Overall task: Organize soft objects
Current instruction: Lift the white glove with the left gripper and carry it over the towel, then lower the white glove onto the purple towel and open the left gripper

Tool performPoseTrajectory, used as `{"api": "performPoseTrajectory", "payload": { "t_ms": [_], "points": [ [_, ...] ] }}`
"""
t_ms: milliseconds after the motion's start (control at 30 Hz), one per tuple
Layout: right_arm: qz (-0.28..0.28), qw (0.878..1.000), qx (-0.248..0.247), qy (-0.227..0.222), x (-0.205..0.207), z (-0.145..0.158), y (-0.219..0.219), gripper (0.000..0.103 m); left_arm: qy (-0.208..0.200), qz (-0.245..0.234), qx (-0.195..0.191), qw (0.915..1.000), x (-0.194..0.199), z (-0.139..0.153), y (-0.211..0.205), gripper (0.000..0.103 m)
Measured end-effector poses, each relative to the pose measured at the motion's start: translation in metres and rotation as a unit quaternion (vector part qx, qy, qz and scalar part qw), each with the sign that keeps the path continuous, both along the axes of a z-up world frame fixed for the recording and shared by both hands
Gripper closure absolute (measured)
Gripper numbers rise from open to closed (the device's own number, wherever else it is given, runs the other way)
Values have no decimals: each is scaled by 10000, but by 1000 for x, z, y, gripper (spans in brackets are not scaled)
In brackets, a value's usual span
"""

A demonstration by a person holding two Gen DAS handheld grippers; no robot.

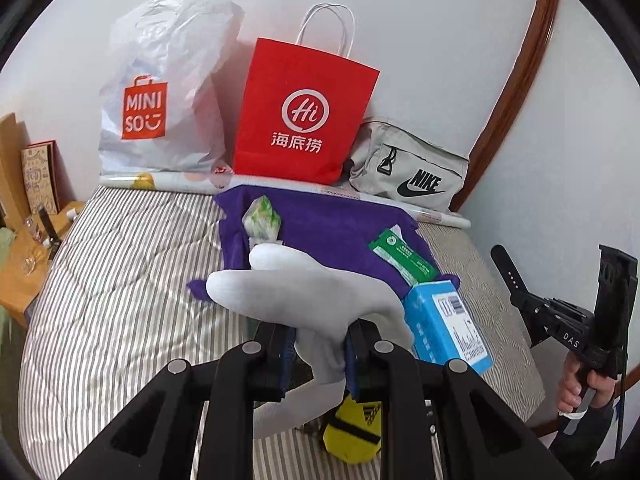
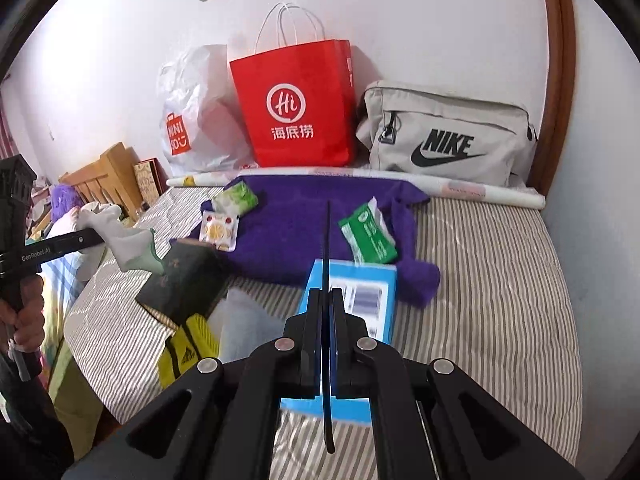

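We see the bed (image 2: 500,280) first, its striped grey-and-white cover quilted and a little rippled, with most of the clutter yet unsorted on it. Against the wall stand a crinkled white plastic bag (image 1: 160,92), a stiff red paper bag (image 1: 304,112) with cord handles, and a slouching beige canvas pouch (image 2: 448,136). A fuzzy purple towel (image 2: 296,224) lies rumpled across the middle of the bed, carrying a glossy green wipes packet (image 2: 368,236), a small green-and-white tissue pack (image 1: 262,220) and a clear blister of tablets (image 2: 219,230). A rigid blue carton (image 2: 360,300) rests at the towel's near edge, a dark box (image 2: 184,284) and a yellow pouch (image 2: 188,344) off to one side. The task looks barely begun: the white sock (image 1: 280,292), soft and limp, is lifted clear of the bed, pinched at its middle by the left gripper (image 1: 318,344), both ends drooping. The towel and other soft pieces have not been gathered. The right gripper (image 2: 329,300) has its jaws pressed together on a thin, flat, dark blade-like strip (image 2: 329,240), seen edge-on, hovering over the blue carton.
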State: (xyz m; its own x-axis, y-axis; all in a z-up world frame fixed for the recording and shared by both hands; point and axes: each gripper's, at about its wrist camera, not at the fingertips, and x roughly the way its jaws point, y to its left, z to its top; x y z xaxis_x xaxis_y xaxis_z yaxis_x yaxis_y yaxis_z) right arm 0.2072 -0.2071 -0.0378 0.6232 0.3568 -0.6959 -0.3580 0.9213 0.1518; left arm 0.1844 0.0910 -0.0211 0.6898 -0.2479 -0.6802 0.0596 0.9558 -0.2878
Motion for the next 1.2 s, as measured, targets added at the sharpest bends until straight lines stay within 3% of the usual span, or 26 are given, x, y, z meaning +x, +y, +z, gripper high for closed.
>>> {"api": "performPoseTrajectory", "payload": {
  "t_ms": [500,1200],
  "points": [
    [230,9995,98,189,73,-11,20,100,157,-8,51,9999,63,-5,-7,83],
    [464,9970,-51,624,148,-56,52,100,501,-119,27,9987,151,-43,-13,83]
  ]
}}
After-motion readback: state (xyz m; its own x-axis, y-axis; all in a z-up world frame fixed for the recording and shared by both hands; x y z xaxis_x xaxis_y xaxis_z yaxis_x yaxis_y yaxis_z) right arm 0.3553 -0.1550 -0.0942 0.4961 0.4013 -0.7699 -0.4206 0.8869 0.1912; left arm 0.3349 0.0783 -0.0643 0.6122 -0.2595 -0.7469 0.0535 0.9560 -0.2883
